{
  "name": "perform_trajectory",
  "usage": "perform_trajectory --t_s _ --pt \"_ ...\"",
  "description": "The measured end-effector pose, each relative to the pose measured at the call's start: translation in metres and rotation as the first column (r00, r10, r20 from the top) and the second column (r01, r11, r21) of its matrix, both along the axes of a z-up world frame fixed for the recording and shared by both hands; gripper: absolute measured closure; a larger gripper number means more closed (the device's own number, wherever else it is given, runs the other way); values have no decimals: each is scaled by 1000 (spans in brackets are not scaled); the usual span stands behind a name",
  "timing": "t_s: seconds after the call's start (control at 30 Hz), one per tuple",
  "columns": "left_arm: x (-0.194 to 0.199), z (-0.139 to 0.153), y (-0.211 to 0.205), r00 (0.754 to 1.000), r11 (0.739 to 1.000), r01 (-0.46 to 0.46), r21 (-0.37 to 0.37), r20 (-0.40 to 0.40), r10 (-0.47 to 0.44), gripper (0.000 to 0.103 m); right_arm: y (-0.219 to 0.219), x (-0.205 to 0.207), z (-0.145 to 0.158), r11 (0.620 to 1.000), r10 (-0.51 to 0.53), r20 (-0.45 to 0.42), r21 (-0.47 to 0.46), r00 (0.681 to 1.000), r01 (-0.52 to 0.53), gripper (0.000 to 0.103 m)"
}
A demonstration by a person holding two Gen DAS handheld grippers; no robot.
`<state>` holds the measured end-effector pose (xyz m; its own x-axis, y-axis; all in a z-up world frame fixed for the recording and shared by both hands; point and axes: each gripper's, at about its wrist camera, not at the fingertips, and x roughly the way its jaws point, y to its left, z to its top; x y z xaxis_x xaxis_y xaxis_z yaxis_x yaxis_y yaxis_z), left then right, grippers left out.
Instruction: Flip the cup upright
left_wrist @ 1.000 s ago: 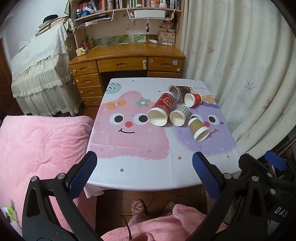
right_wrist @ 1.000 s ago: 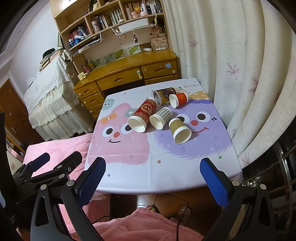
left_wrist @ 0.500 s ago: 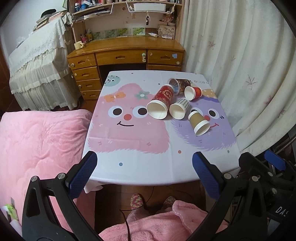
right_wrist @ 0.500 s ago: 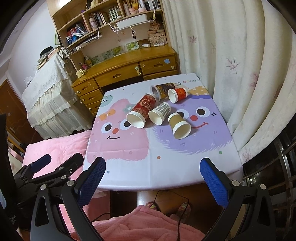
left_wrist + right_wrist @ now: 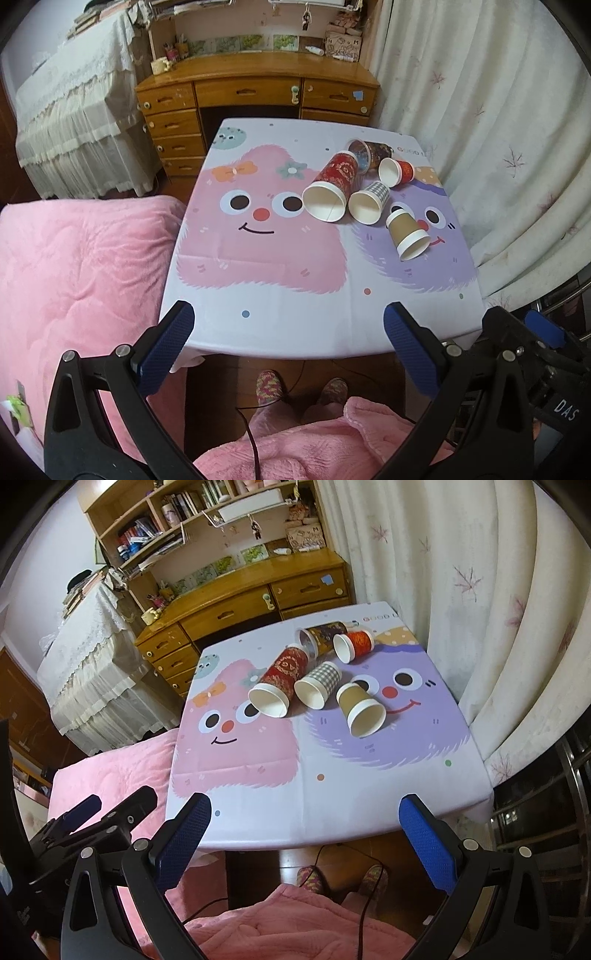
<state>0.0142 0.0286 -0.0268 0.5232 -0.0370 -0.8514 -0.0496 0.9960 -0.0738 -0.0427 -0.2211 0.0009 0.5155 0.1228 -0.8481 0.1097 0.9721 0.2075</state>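
Five paper cups are lying tipped on your glossy cartoon tablecloth (image 5: 280, 325).
You're holding the left gripper (image 5: 291, 343) and right gripper (image 5: 306, 830) spread wide, gripping nothing; the ribbed kraft cup (image 5: 360, 709) is lying nearest.

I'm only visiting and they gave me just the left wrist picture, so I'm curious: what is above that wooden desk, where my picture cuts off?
Observer: The right wrist view shows a bookshelf packed with books above the desk.
Visitor: Are the other tongs holding anything?
Observer: No. The right tongs are wide open and empty, at the near edge of the table.
Visitor: And where do my own tongs look from outside?
Observer: The left tongs hang over the pink blanket, to the left of the table.
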Motion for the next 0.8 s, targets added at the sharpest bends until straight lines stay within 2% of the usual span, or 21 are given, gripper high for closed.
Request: perform_trajectory --t_s 0.33,0.53,0.63,0.8 --pt "25 -16 35 998 996 29 -81 -48 -33 1 28 21 -19 1000 -16 -70 9 997 17 0" --pt "56 -33 57 991 987 100 -129 -81 -111 2 50 39 -42 997 -40 -94 60 995 46 0" --pt "79 -46 59 977 979 137 -153 -141 -158 2 55 47 -54 996 -58 -118 59 991 65 0" --pt "119 -68 46 943 964 194 -181 -235 -234 2 46 64 -65 995 -97 -76 7 992 98 0"
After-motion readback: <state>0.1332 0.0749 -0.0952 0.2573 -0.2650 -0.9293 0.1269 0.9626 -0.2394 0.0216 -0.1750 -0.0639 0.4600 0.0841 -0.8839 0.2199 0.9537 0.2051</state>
